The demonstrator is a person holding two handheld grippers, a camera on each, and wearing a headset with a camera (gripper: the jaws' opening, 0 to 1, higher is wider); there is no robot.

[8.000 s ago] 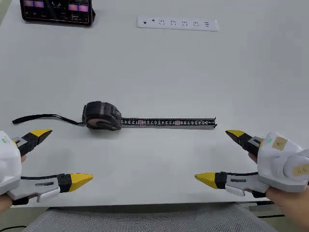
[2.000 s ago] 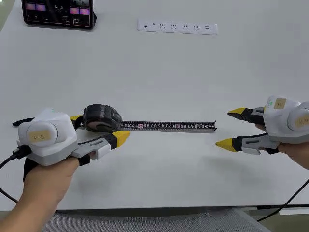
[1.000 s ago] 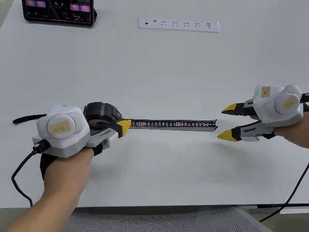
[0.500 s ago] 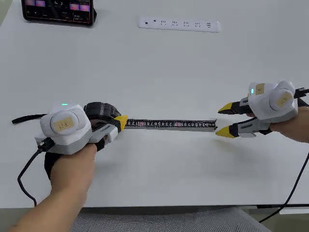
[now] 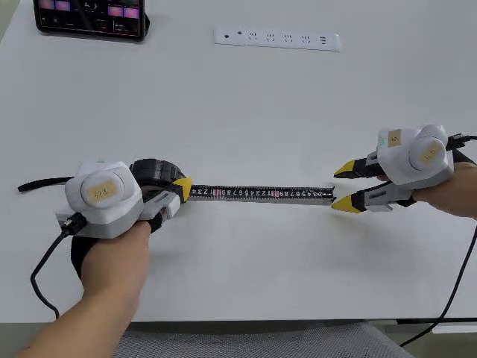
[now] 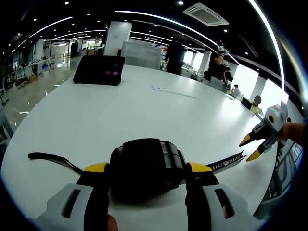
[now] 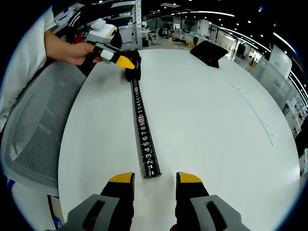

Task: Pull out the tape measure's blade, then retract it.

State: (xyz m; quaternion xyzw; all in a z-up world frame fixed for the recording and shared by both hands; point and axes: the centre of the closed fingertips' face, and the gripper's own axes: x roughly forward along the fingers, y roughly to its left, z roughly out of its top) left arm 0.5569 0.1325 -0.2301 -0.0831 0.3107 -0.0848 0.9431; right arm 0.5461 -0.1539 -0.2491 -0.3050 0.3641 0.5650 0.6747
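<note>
- White tabletop, head view: your left gripper covers part of the tape measure, and its far finger is hidden behind the case. The blade lies flat, reaching to your right gripper.
- Left gripper view: both fingers press the black case's sides, gripping it; the strap's near end is hidden.
- Right gripper view: fingers stand apart, blade's end between them, touching neither.

In the head view my left gripper is covering much of the tape measure and where its strap joins. The top edge is cutting off the tablet. Numbers on the blade are blurring in the left gripper view.
</note>
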